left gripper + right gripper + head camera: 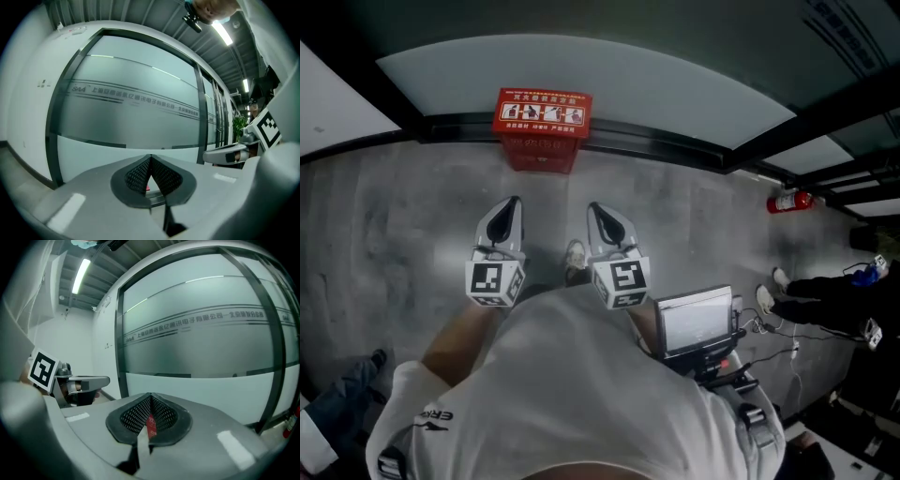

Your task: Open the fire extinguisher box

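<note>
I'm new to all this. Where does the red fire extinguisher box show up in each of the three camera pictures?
Head view: the red box stands top centre, on the floor against the frosted glass wall.
Left gripper view: only a red speck of it, low centre.
Right gripper view: a red sliver with white print, low centre.
Shared landmark: the frosted glass wall behind it, in all three.

On the grey floor (412,216) rest a red fire extinguisher box (542,131) and, well right, an extinguisher (789,201).
</note>
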The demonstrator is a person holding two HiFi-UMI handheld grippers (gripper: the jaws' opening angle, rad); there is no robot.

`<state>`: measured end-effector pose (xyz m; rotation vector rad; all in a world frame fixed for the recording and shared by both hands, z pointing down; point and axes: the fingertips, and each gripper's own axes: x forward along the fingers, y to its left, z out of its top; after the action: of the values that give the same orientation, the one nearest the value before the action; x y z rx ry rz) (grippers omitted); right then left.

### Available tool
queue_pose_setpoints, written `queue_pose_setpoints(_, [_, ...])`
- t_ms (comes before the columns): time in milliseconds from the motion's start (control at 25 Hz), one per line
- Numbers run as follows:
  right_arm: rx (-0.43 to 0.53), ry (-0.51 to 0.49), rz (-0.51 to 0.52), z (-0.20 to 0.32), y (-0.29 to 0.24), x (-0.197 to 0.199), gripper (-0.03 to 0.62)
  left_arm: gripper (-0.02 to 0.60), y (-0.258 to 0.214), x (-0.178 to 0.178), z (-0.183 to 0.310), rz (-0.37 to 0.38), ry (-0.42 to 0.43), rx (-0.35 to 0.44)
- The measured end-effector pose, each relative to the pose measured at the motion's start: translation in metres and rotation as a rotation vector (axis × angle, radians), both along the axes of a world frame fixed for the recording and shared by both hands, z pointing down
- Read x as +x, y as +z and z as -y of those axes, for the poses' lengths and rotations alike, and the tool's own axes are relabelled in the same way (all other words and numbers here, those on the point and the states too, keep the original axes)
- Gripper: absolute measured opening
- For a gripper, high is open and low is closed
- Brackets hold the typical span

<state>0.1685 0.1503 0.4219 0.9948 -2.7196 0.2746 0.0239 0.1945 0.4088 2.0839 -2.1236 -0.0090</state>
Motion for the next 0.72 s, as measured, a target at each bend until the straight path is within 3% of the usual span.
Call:
queue_pose_setpoints(480, [-0.046,-0.113,-0.012,0.097,0.022,-0.058,0.012,0.003,0.017,-0.067,0.093,0.076,-0.089,-0.073])
queue_pose_setpoints(720, [-0.068,-0.089,-0.047,0.137,0.037,-0.102,0.012,0.003,0.037,-0.116,0.133,0.077,-0.057,-0.111])
